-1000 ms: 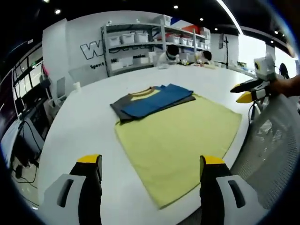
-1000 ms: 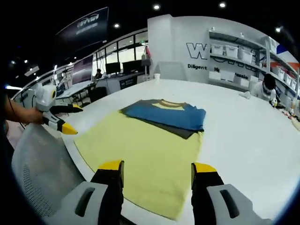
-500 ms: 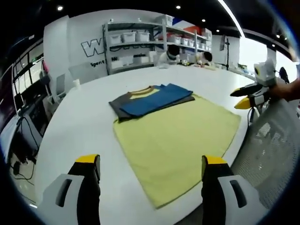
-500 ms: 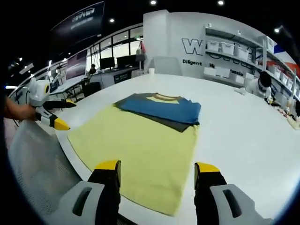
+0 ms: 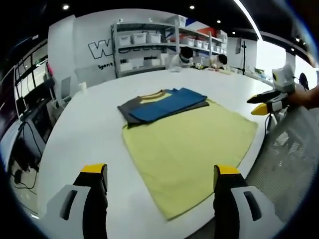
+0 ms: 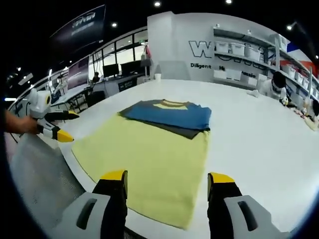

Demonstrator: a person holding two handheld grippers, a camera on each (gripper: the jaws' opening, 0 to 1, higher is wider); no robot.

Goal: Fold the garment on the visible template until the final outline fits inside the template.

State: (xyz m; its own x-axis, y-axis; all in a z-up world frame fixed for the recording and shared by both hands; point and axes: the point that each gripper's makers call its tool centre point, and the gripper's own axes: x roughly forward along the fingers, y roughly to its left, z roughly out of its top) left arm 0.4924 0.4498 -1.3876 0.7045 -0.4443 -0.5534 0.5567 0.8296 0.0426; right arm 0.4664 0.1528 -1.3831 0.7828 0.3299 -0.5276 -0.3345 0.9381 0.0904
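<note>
A folded blue-and-grey T-shirt (image 5: 162, 104) lies flat across the far edge of the yellow template (image 5: 192, 144) on the white table (image 5: 89, 134). Bare tabletop surrounds both. The left gripper (image 5: 157, 172) and right gripper (image 6: 167, 177) hover with jaws apart, holding nothing.

- A wide white counter (image 5: 94, 119) curves across the room.
- Grey metal shelves (image 5: 149, 47) with white storage bins (image 5: 135, 39) stand against a white wall (image 6: 174, 47) with large dark lettering.
- Small round lights (image 6: 157, 4) dot the dark ceiling.
- Desks with dark monitors (image 6: 130, 67) line one side.
- A grey mesh chair back (image 5: 286, 149) sits at the counter's edge.
- Bright windows (image 5: 271, 55) glow at the far side.
</note>
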